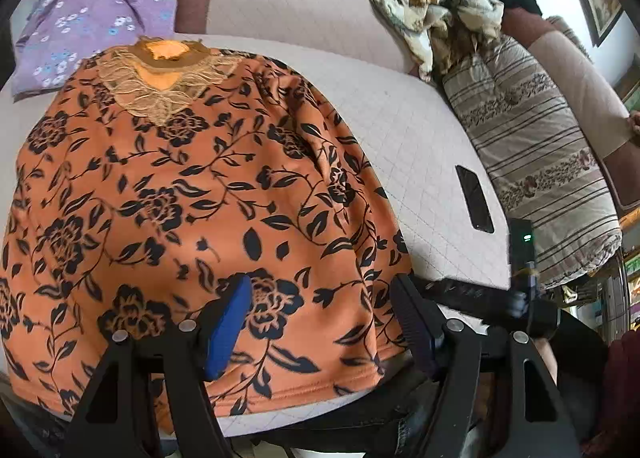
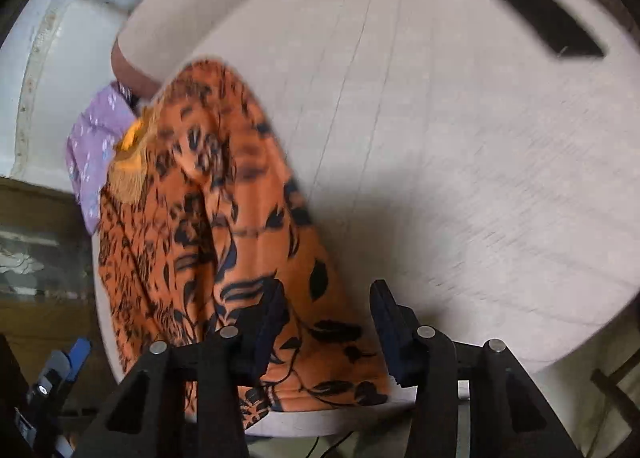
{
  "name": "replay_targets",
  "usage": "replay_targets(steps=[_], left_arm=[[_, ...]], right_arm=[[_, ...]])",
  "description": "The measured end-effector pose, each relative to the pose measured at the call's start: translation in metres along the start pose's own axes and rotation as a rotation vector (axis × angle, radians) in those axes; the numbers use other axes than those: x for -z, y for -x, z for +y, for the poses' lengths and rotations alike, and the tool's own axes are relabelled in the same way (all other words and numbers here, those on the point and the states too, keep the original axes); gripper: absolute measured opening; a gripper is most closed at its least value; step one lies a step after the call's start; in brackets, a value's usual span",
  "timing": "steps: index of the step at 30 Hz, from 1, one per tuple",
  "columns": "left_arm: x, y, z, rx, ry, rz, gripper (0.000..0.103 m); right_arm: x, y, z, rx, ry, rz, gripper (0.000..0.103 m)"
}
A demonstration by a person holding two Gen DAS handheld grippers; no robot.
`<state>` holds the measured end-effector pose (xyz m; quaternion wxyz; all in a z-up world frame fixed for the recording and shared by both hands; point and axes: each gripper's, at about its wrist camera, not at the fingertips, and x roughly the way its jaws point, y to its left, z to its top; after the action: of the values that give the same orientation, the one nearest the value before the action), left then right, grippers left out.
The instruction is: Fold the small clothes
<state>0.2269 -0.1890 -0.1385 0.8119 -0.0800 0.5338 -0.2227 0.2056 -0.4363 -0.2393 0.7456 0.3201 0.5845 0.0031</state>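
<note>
Orange floral top (image 1: 192, 193) lies on the sofa; left hand-held gripper (image 1: 320, 322) and right hand-held gripper (image 2: 328, 330) both hover open over its hem.

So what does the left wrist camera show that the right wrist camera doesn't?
Only the left wrist view shows the striped floral bolster pillow, the crumpled cream patterned cloth and the top's lace neckline. Only the right wrist view shows a dark wooden cabinet beside the sofa. Both show the orange black-flowered top, the purple flowered garment, the black phone and the quilted beige sofa cover.
</note>
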Motion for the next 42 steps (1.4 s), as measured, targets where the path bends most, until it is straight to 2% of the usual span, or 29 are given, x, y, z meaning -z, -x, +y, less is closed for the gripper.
replay_targets(steps=[3, 4, 5, 7, 8, 9, 11, 15, 19, 22, 24, 25, 26, 27, 30, 32, 35, 37, 39, 42], left_arm=[[-0.013, -0.012, -0.007, 0.018, 0.001, 0.027, 0.072], [-0.017, -0.018, -0.009, 0.021, 0.004, 0.04, 0.072], [-0.02, -0.021, -0.011, 0.027, 0.008, 0.047, 0.072], [-0.028, -0.031, -0.018, 0.051, 0.004, 0.064, 0.072], [-0.032, -0.038, -0.022, 0.063, -0.001, 0.08, 0.072], [-0.037, -0.046, -0.028, 0.078, -0.009, 0.097, 0.072], [-0.047, -0.06, -0.04, 0.096, -0.025, 0.128, 0.072], [-0.074, -0.096, -0.075, 0.147, -0.059, 0.191, 0.072], [-0.09, -0.132, -0.105, 0.11, -0.086, 0.255, 0.072], [-0.088, -0.153, -0.112, 0.074, -0.064, 0.316, 0.072], [-0.083, -0.16, -0.114, 0.06, -0.069, 0.35, 0.061], [-0.081, -0.161, -0.113, 0.052, -0.07, 0.361, 0.033], [-0.081, -0.16, -0.111, 0.049, -0.06, 0.367, 0.01], [-0.083, -0.155, -0.106, 0.064, -0.034, 0.366, 0.008], [-0.088, -0.125, -0.089, 0.126, 0.023, 0.324, 0.005], [-0.094, -0.097, -0.077, 0.193, 0.055, 0.3, 0.003], [-0.109, -0.043, -0.049, 0.305, 0.097, 0.24, 0.003], [-0.118, -0.014, -0.021, 0.36, 0.138, 0.214, 0.003], [-0.121, 0.01, 0.016, 0.349, 0.142, 0.186, 0.003], [-0.112, 0.01, 0.074, 0.313, 0.189, 0.186, 0.003]], right_arm=[[-0.002, -0.012, 0.011, 0.107, 0.045, 0.029, 0.033], [-0.002, -0.015, 0.018, 0.13, 0.086, 0.032, 0.013], [0.001, -0.017, 0.023, 0.14, 0.113, 0.039, 0.007], [0.006, -0.013, 0.028, 0.141, 0.151, 0.025, 0.005], [0.008, -0.005, 0.028, 0.114, 0.152, 0.003, 0.005], [0.011, 0.009, 0.027, 0.059, 0.15, -0.041, 0.005], [0.016, 0.036, 0.023, 0.005, 0.142, -0.123, 0.004], [0.019, 0.084, 0.014, -0.019, 0.151, -0.285, 0.004], [0.011, 0.078, 0.021, -0.011, 0.18, -0.277, 0.004], [0.017, 0.076, 0.035, 0.017, 0.243, -0.288, 0.004], [0.022, 0.081, 0.039, 0.01, 0.276, -0.286, 0.004], [0.026, 0.082, 0.042, 0.006, 0.3, -0.284, 0.004], [0.029, 0.082, 0.045, 0.007, 0.315, -0.284, 0.004], [0.03, 0.082, 0.047, 0.009, 0.32, -0.28, 0.004], [0.035, 0.084, 0.058, -0.04, 0.346, -0.276, 0.004], [0.04, 0.097, 0.076, -0.095, 0.381, -0.29, 0.004], [0.052, 0.123, 0.122, -0.154, 0.473, -0.319, 0.004], [0.059, 0.131, 0.155, -0.161, 0.531, -0.314, 0.004], [0.066, 0.128, 0.188, -0.192, 0.582, -0.285, 0.004], [0.075, 0.084, 0.236, -0.209, 0.633, -0.174, 0.004]])
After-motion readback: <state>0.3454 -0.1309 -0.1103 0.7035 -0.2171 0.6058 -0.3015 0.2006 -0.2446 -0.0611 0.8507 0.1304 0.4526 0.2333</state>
